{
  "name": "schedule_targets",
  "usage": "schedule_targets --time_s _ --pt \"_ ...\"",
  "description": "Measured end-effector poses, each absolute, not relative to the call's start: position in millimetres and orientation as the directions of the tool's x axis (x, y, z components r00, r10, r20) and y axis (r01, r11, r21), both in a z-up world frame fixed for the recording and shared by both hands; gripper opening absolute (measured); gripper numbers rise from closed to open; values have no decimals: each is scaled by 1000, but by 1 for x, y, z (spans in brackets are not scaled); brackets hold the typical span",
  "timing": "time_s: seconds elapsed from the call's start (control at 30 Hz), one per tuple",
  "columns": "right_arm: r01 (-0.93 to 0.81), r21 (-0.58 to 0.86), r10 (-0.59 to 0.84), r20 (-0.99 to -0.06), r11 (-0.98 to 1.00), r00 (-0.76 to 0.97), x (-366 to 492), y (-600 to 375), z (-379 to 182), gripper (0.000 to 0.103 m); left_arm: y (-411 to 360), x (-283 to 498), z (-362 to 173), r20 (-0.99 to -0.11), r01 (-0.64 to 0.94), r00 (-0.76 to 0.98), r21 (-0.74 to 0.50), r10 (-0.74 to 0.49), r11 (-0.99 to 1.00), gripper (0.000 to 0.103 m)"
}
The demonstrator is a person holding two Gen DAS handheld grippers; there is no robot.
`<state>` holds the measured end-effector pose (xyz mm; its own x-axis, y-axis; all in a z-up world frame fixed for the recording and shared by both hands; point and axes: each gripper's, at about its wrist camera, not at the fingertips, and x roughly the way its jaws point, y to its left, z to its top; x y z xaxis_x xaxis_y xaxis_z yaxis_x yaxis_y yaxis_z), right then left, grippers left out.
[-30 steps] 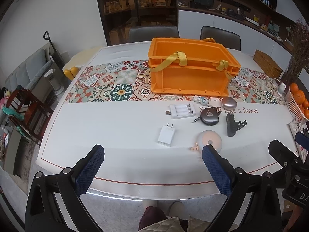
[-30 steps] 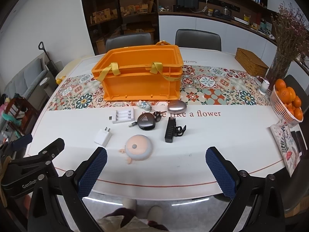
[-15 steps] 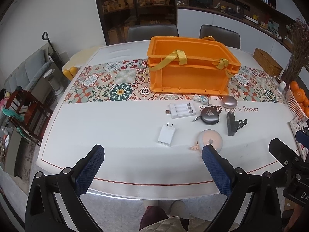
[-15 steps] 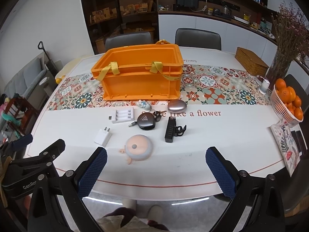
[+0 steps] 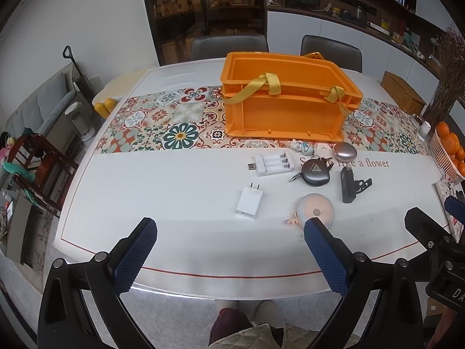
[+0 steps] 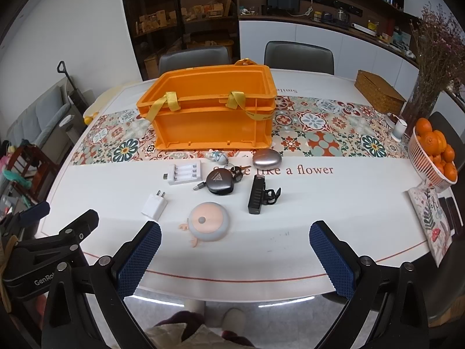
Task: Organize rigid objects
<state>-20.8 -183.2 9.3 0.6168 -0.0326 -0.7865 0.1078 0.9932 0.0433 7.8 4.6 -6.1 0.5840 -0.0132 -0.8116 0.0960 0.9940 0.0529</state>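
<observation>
Both tongs, left (image 5: pixel 229 234) and right (image 6: pixel 235 237), hang spread and empty over the near edge of the counter (image 6: pixel 334 226), much where they hung a second ago; nothing has moved, so the sorting looks not yet begun. Nearest lies the round pink lamp (image 6: pixel 208 221), with the white plug (image 6: pixel 155 202) to its left. Beyond sit the black clip (image 6: pixel 255 194), round cable reel (image 6: pixel 220 181), battery charger (image 6: pixel 184 172) and silver case (image 6: pixel 266 159). Farthest stands the orange crate (image 6: pixel 213 110), apparently empty, on the patterned runner (image 6: pixel 319 133).

Bare desk (image 6: pixel 305 232) fills the lower right of the right view. At center, small gadgets cluster closely before the orange crate (image 6: pixel 209 116), whose top stands open.
</observation>
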Motion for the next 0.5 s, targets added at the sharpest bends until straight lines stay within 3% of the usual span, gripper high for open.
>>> schedule_targets --time_s 0.5 --pt "108 43 -33 -788 993 615 -21 -183 9 103 4 8 -7 -812 97 583 53 -14 994 103"
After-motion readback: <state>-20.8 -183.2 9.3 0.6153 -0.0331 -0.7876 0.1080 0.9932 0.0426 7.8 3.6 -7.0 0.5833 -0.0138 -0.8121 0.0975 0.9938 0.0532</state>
